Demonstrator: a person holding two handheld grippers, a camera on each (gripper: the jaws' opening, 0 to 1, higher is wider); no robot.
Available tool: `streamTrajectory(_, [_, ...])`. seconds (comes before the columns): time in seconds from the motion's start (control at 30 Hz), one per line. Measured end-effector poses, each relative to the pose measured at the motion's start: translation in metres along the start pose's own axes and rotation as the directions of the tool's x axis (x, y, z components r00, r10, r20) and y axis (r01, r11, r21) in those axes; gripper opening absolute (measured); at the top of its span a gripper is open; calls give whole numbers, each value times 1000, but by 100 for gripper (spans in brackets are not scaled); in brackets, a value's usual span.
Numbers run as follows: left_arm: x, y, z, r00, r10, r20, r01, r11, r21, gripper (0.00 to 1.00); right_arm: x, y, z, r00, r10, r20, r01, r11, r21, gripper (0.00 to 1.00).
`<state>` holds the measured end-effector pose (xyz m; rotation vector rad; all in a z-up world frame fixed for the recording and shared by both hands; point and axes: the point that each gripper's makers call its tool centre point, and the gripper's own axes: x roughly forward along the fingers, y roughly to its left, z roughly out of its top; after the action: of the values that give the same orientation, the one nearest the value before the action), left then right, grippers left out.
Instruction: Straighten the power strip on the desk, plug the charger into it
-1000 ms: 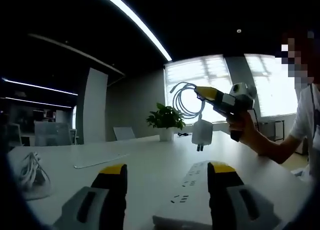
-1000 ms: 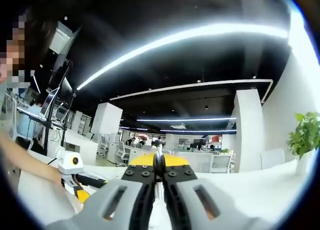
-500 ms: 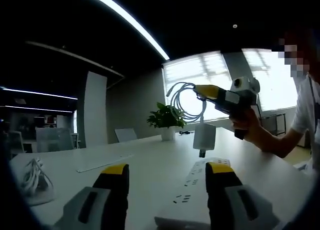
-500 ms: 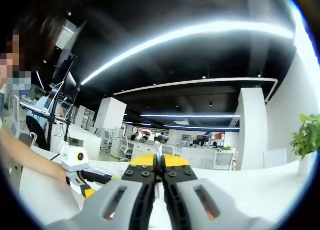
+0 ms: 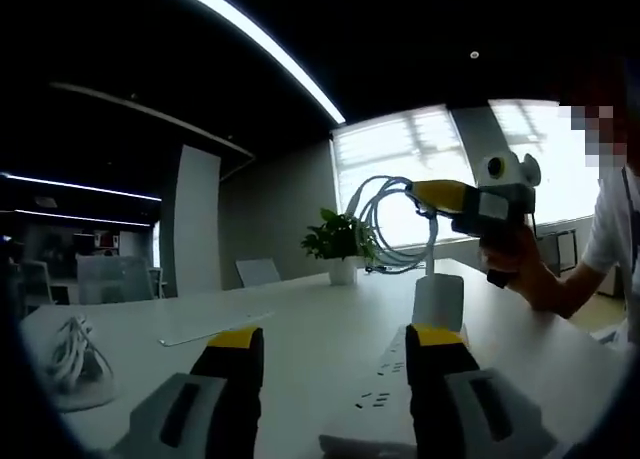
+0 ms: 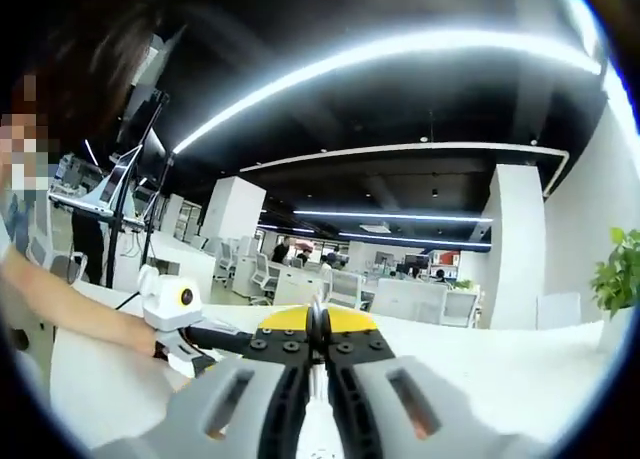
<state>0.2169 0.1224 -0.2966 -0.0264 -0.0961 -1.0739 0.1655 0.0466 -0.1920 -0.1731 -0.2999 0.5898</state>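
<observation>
A white power strip (image 5: 383, 404) lies on the white desk (image 5: 300, 324), running away from me under the right jaw of my left gripper (image 5: 335, 337), which is open and holds nothing. My right gripper (image 5: 412, 187) comes in from the right, held by a hand (image 5: 520, 269), and is shut on the charger's coiled white cable (image 5: 385, 219). The white charger (image 5: 440, 299) hangs from that cable right over the strip; its lower end is hidden behind my left jaw. In the right gripper view my right gripper (image 6: 318, 324) stands shut, and the left gripper (image 6: 185, 319) shows at lower left.
A bundle of white cable (image 5: 75, 354) lies at the desk's left. A flat pale strip (image 5: 205, 329) rests mid-desk. A potted plant (image 5: 340, 241) stands at the far edge before bright windows. The person's arm (image 6: 70, 309) crosses the left of the right gripper view.
My right gripper has carried the charger down and nearer, from hanging above the desk to just over the power strip. My left gripper has stayed open over the strip.
</observation>
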Motion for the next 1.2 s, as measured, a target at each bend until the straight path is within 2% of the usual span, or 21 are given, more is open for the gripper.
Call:
streamTrajectory(0.07, [0,1,0,1000,4,0,-4,1000,1,59,1,-1,-4,1000,-4,-18,4,1000,11,4])
streamTrajectory(0.27, [-1,0,0,1000,6,2,-6,1000,-8,58,0,-2,-3,1000,-4,-20,4,1000,30,4])
streamTrajectory(0.47, [-1,-1,0,1000,10,5,-10,1000,-14,58,2,2,4,1000,16,-3,-16,1000,19,4])
streamTrajectory(0.7, [-3,6,5,1000,20,23,-19,999,-46,57,5,1,3,1000,18,-21,-18,1000,18,4])
streamTrajectory(1.2, [-2,6,4,1000,21,21,-20,999,-49,57,3,0,2,999,19,-32,-19,1000,-16,4])
